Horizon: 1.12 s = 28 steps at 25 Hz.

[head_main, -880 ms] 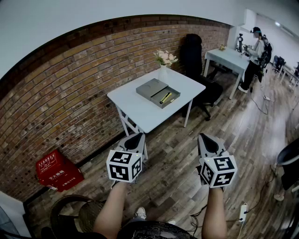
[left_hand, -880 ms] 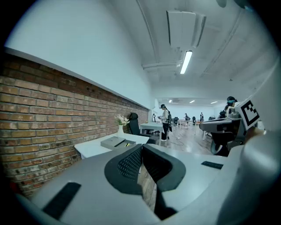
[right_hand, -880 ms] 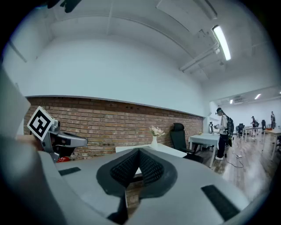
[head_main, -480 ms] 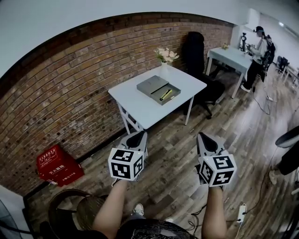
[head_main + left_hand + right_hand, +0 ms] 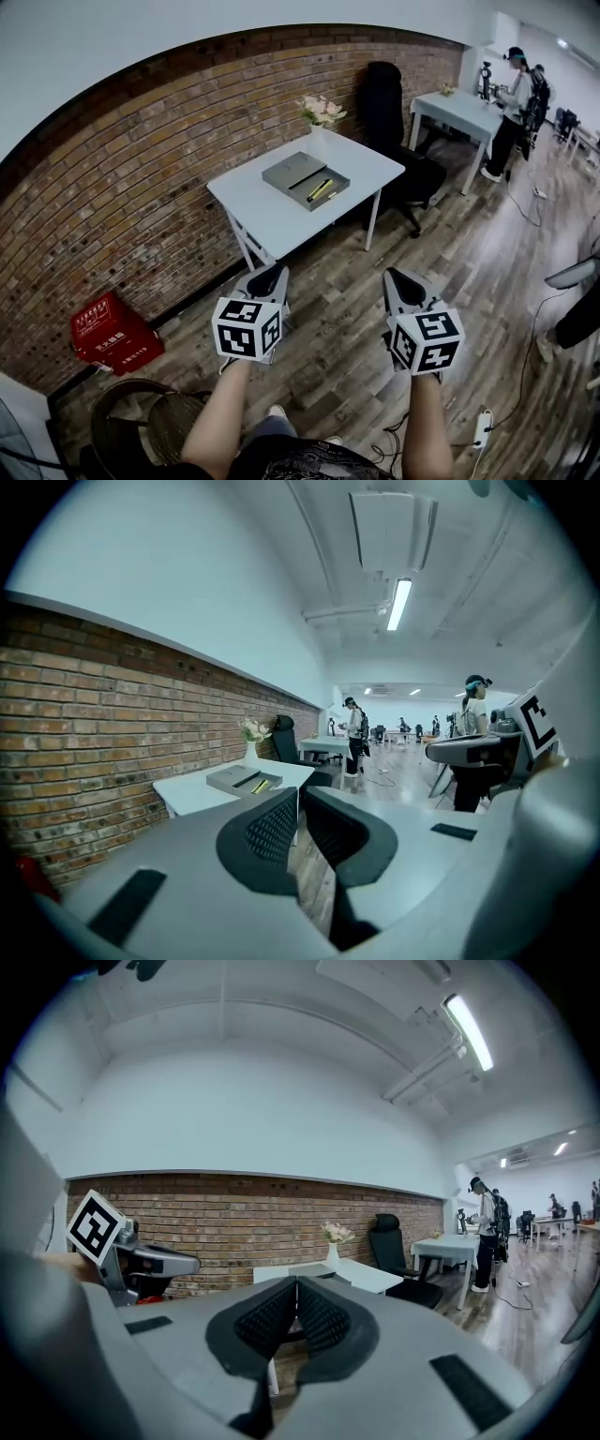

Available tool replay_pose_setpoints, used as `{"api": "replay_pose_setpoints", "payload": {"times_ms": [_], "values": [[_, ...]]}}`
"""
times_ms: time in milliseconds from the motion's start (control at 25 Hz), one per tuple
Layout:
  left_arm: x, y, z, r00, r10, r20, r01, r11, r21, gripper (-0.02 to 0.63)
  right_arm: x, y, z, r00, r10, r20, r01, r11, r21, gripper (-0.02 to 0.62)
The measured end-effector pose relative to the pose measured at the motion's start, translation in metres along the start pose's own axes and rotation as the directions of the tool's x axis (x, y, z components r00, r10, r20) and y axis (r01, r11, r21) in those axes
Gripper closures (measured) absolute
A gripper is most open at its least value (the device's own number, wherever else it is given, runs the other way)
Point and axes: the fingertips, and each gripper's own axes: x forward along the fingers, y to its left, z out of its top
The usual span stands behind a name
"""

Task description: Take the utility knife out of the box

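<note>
Brick wall (image 5: 141, 187) backs a white table (image 5: 262, 225) across the wood floor. Left gripper (image 5: 267, 277): jaws clenched, nothing between them. Far ahead, on that table, lies the grey box (image 5: 291, 172), with the yellow utility knife (image 5: 320, 190) in its open right-hand part. Right gripper (image 5: 399, 281): jaws likewise clenched and empty. Both hang well apart from the table. I judge the step to be approach: close in, open one gripper early, descend across the knife's handle. Count: two grippers, one box, one knife.
</note>
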Motion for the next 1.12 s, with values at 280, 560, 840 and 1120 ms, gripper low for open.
{"api": "replay_pose_setpoints", "payload": {"times_ms": [280, 560, 840, 1120], "values": [[0.034, 0.002, 0.003, 1.000, -0.011, -0.003, 0.011, 1.000, -0.004, 0.563, 0.023, -0.021, 0.000, 1.000, -0.002, -0.007, 0.002, 1.000, -0.002, 0.575], [0.093, 0.034, 0.014, 0.998, -0.059, 0.005, 0.059, 0.998, -0.010, 0.512, 0.084, -0.034, 0.005, 0.999, -0.019, -0.031, 0.019, 1.000, -0.016, 0.575], [0.152, 0.081, 0.037, 0.994, -0.108, -0.012, 0.108, 0.994, 0.007, 0.488, 0.159, -0.043, 0.029, 0.998, -0.051, -0.035, 0.051, 0.999, -0.006, 0.575], [0.198, 0.124, 0.052, 0.989, -0.150, -0.016, 0.150, 0.989, 0.009, 0.466, 0.220, -0.043, 0.043, 0.996, -0.080, -0.048, 0.080, 0.997, -0.008, 0.575]]}}
